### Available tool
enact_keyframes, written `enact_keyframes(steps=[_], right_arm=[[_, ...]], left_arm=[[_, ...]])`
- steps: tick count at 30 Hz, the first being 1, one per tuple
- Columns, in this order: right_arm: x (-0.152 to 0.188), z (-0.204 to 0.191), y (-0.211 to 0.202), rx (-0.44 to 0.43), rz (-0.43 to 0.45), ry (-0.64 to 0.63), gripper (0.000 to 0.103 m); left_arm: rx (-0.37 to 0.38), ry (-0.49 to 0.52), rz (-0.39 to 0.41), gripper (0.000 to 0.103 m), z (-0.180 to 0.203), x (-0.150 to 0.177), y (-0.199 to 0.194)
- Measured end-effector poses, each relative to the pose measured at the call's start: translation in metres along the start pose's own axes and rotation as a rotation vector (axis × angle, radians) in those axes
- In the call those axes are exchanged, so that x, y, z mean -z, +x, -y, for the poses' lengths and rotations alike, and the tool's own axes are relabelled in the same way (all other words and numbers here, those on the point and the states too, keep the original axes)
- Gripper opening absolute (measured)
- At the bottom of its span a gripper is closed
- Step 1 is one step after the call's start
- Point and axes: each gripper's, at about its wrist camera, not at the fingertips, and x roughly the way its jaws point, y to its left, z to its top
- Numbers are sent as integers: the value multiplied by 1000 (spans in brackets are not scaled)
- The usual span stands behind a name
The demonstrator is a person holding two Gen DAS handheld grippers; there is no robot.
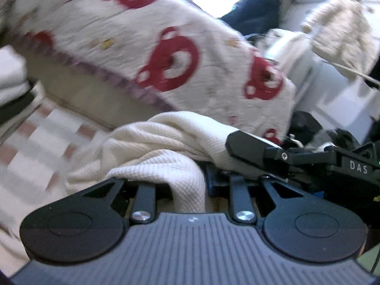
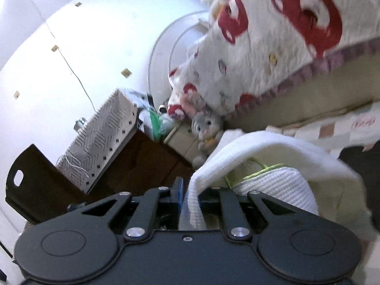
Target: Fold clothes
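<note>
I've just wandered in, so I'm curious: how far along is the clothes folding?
Early, it seems. Both tongs, left and right, are shut on the cream waffle-knit garment, held up bunched and not yet flat. No finished stack shows in either view. Other pieces near the patterned quilt are too blurred to judge.

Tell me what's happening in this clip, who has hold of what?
A person with a handheld gripper in each hand is handling a cream waffle-knit garment over a bed. The left gripper has the cloth bunched between its fingers, and the right gripper is clamped on an edge of the same garment. No fold is visible yet. Behind lies a white quilt with red prints, and a grey plush toy sits by the bed.
</note>
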Motion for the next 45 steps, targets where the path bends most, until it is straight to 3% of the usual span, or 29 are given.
enact_keyframes(steps=[6,8,9,11,15,18,23,27,28,31,33,35,38,43,45], right_arm=[[-26,-26,-45,24,154,-103,15],[-31,-25,-48,69,179,-148,15],[-34,-20,-45,100,181,-159,14],[-37,4,-26,186,133,-168,18],[-28,83,22,420,-15,-264,44],[-11,146,43,618,-103,-375,44],[9,229,12,731,-170,-323,45],[-1,260,1,809,-215,-222,46],[-5,266,-1,821,-211,-204,51],[-6,282,-7,770,-249,-85,58],[-2,291,-10,742,-273,9,58],[6,293,-12,722,-295,72,58],[16,296,-8,688,-315,143,60],[26,299,5,654,-378,207,61],[29,300,10,661,-398,209,61]], left_arm=[[135,69,53,17,41,-27,16],[116,60,37,18,37,-27,35],[76,43,9,18,31,-25,51],[-91,20,-89,17,9,-10,86],[-496,91,-259,14,-50,46,150],[-569,30,-335,13,-88,81,156],[-528,51,-305,14,-90,86,144],[-495,67,-281,16,-91,90,134],[-487,71,-275,17,-91,91,132],[-462,84,-257,18,-92,94,124],[-438,96,-250,27,-90,95,121],[-398,119,-258,47,-81,96,120],[-337,154,-268,54,-69,96,119],[-235,211,-286,54,-48,98,118],[-209,286,-322,66,-35,104,124]])
